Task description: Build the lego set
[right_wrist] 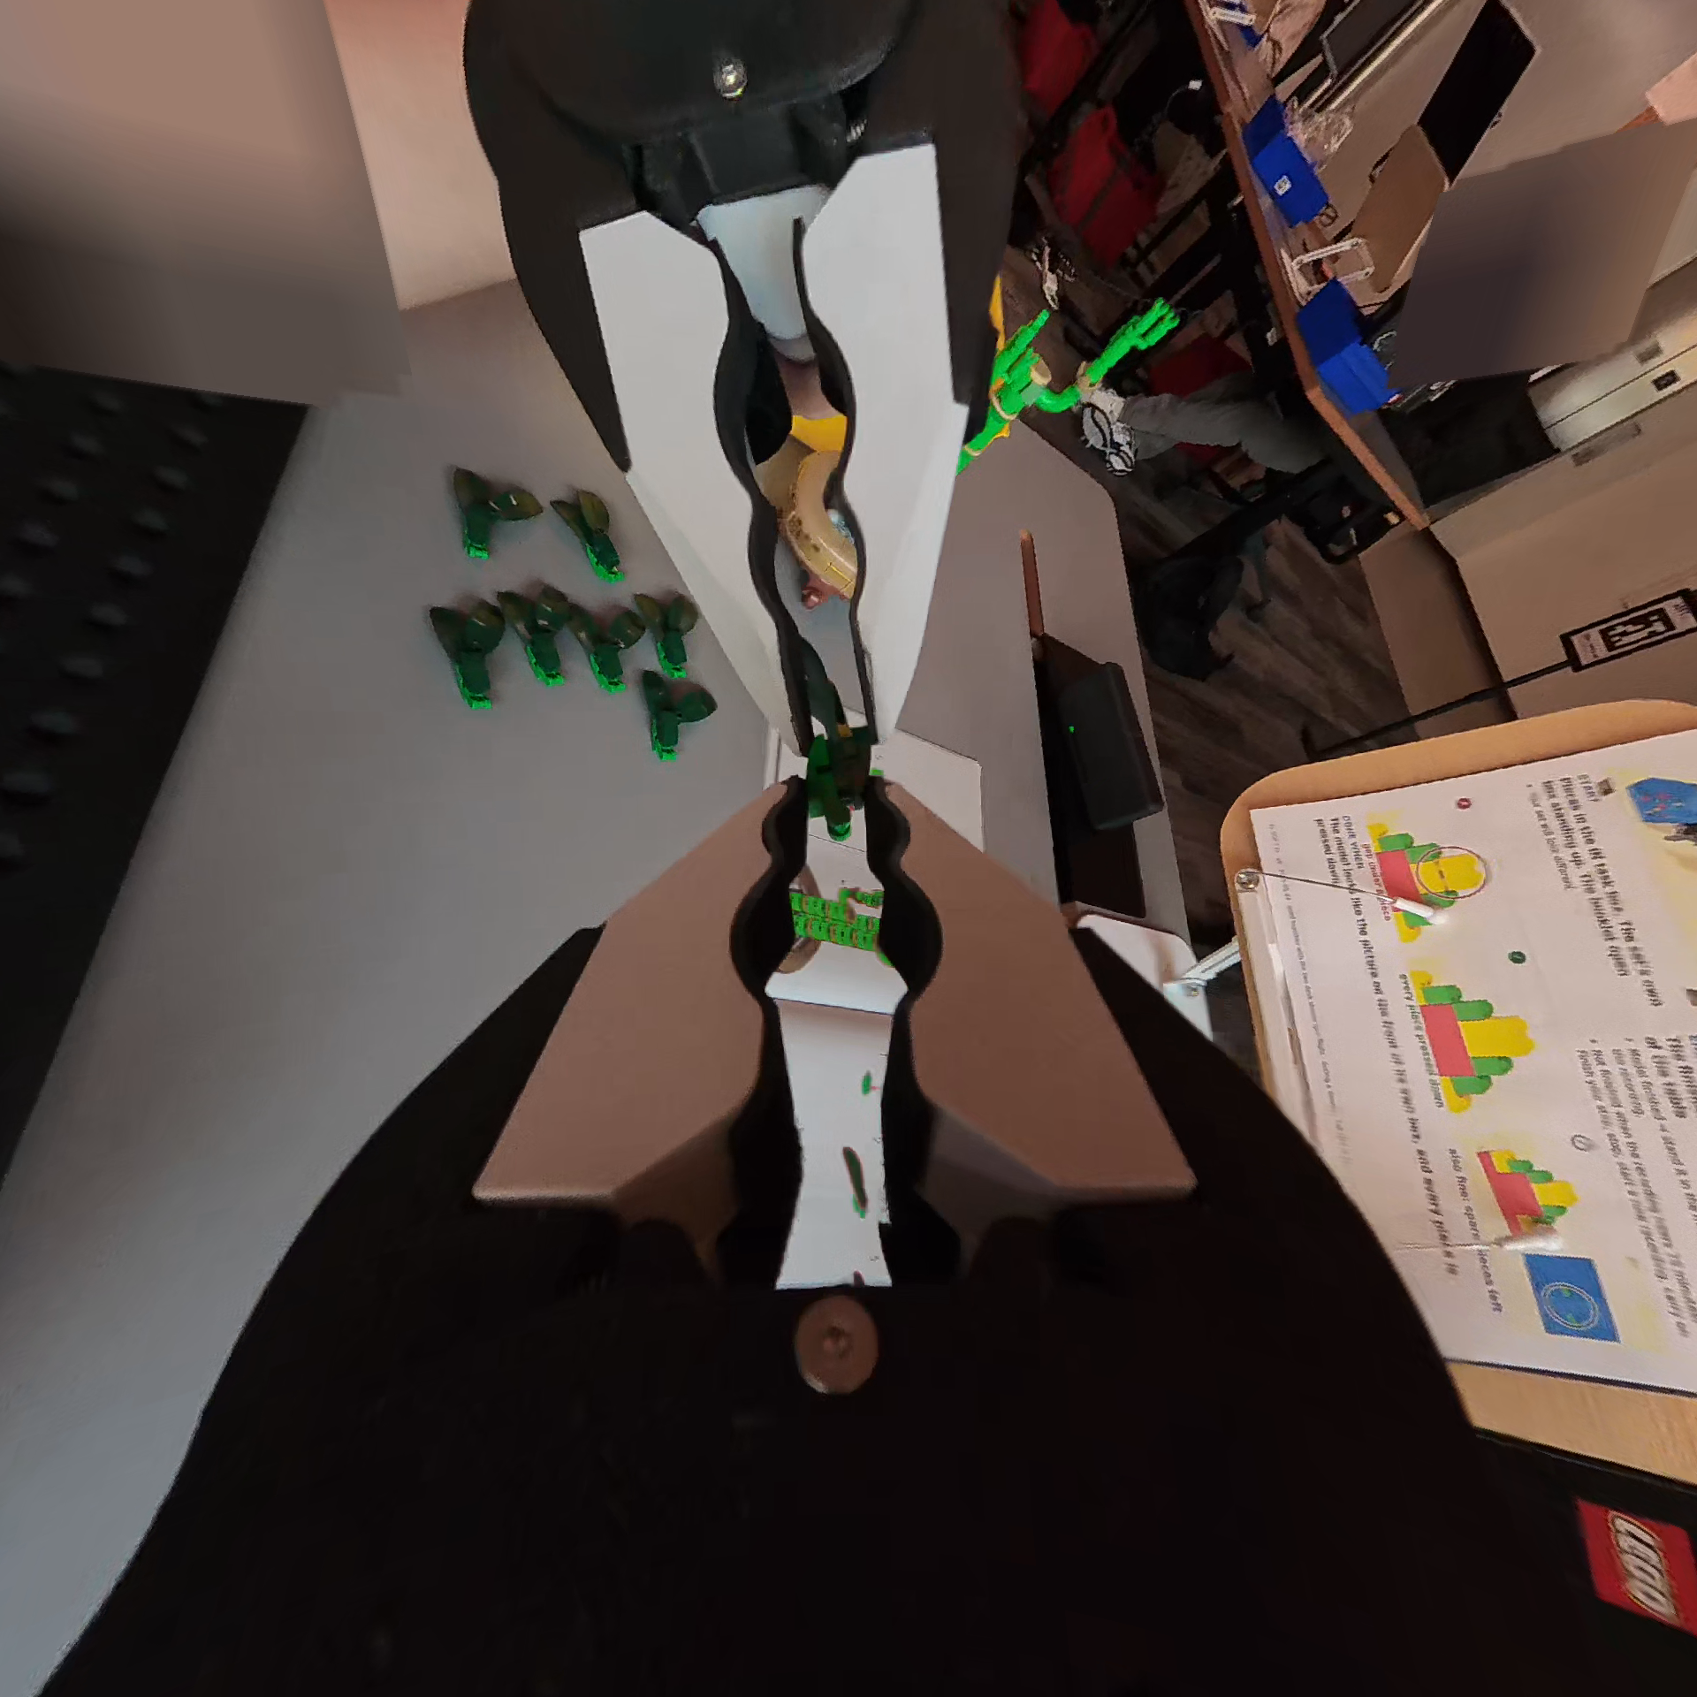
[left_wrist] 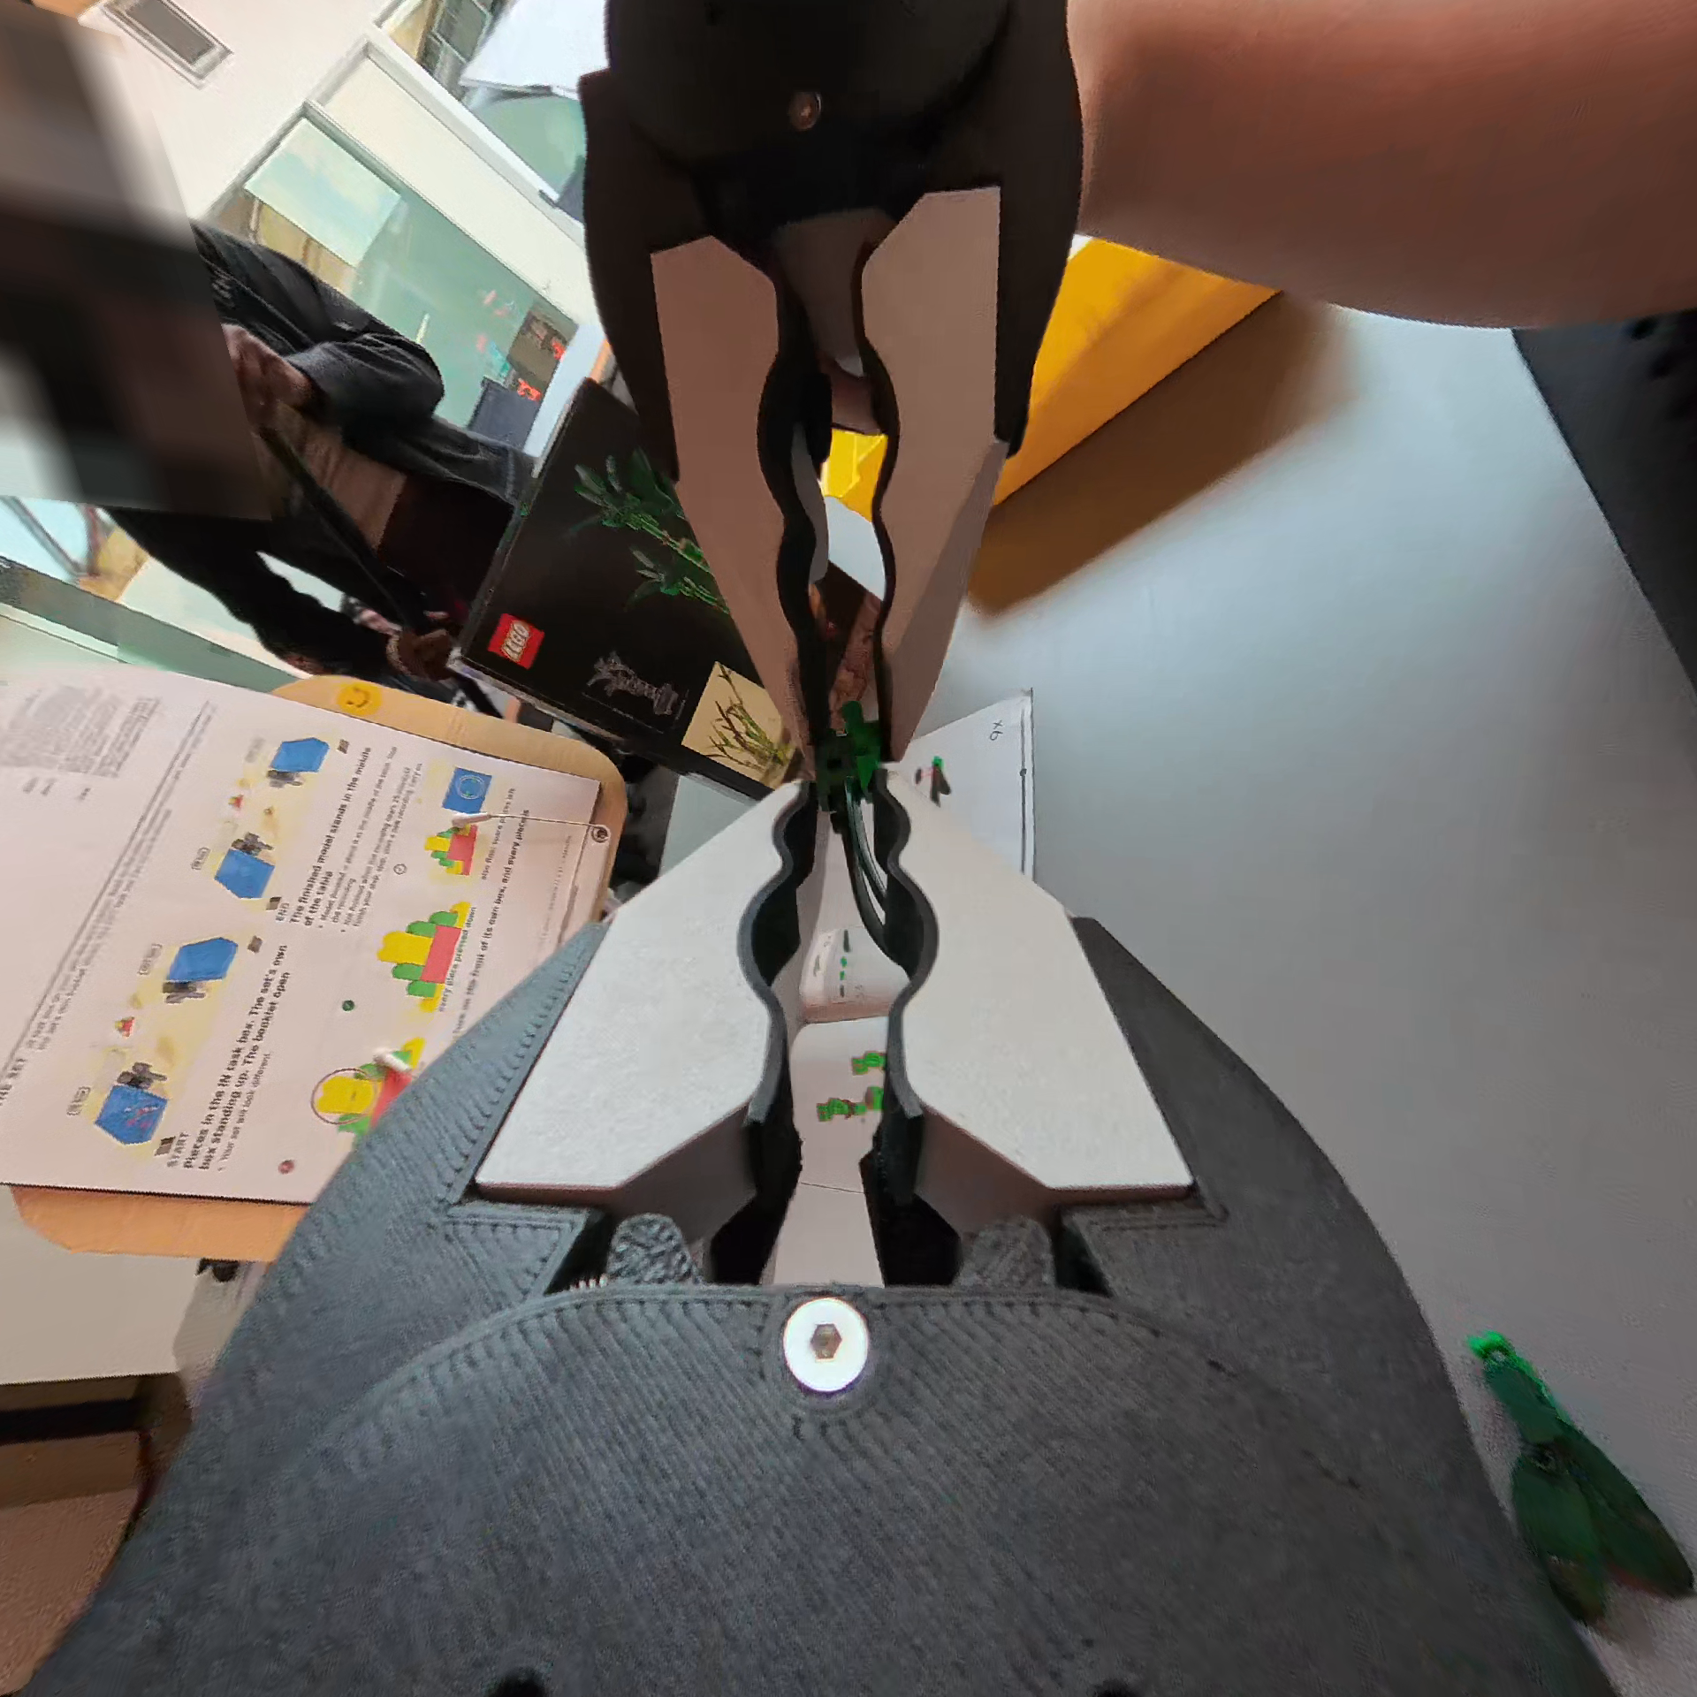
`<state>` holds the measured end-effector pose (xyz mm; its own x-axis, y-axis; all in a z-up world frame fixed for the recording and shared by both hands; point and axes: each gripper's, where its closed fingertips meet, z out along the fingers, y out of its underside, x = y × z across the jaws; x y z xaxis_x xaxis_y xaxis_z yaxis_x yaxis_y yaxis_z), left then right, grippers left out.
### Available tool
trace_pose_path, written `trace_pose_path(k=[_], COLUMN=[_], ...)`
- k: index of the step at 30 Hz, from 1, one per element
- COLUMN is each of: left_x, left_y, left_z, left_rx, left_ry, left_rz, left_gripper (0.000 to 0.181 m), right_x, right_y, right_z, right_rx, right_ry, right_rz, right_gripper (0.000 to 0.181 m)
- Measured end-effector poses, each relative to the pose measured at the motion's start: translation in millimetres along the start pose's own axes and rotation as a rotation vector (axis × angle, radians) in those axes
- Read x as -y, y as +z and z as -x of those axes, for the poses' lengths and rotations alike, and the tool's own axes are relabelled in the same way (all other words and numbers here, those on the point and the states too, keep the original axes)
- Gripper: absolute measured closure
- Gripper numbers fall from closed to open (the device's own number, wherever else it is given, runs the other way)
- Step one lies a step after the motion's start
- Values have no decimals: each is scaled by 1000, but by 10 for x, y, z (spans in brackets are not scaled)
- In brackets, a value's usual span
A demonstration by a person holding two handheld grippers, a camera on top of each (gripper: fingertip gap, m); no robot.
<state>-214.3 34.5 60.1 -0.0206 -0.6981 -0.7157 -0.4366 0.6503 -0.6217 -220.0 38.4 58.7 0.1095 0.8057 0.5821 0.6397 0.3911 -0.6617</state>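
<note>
My left gripper [left_wrist: 843,797] and right gripper [right_wrist: 832,797] meet tip to tip above the white table [left_wrist: 1331,735]. Between them is a small green leaf assembly [left_wrist: 849,748], also in the right wrist view [right_wrist: 834,769]. The left gripper is shut on its dark green leaf [left_wrist: 865,872]. The right gripper is shut on its bright green stem end. The right gripper comes in from the top of the left wrist view [left_wrist: 845,735]. The left gripper comes in from the top of the right wrist view [right_wrist: 831,725]. An open booklet page [right_wrist: 831,1056] lies beneath them.
Several finished leaf assemblies [right_wrist: 569,606] lie on the table, one more [left_wrist: 1579,1488] near my left gripper. A green bamboo stalk model [right_wrist: 1056,376] stands behind. The set's black box [left_wrist: 624,597], a yellow bin [left_wrist: 1129,349], an instruction sheet [right_wrist: 1469,1056] and a black studded mat [right_wrist: 92,643] surround the work spot. The grippers are tip to tip, or close to it.
</note>
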Motion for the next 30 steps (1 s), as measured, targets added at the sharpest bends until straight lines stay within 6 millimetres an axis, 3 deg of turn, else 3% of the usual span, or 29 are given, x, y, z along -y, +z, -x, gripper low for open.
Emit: trace_pose_path(k=[2,4,9,13,18,24,30], left_x=[-127,-192,-132,-135,-80,-49,-60], left_y=[-9,-108,-657,-1038,-1294,-1431,-1810], left_z=[9,155,622,853,955,968,990], left_rx=[-22,12,153,283,350,383,437], left_ry=[-49,-117,-279,-296,-310,-316,-398], left_rz=[29,14,-113,-130,-168,-164,-163], left_gripper=[171,158,155,156,156,154,152], right_x=[-75,-247,-655,-913,-1173,-1331,-1236], right_y=[122,308,857,1107,1207,1256,1150], right_z=[-7,8,262,567,842,1005,1000], right_rx=[25,23,-24,-49,-13,118,177], right_ry=[57,69,-112,-241,-303,-146,9], right_rz=[-25,-2,43,74,125,189,151], right_gripper=[171,170,170,170,169,159,158])
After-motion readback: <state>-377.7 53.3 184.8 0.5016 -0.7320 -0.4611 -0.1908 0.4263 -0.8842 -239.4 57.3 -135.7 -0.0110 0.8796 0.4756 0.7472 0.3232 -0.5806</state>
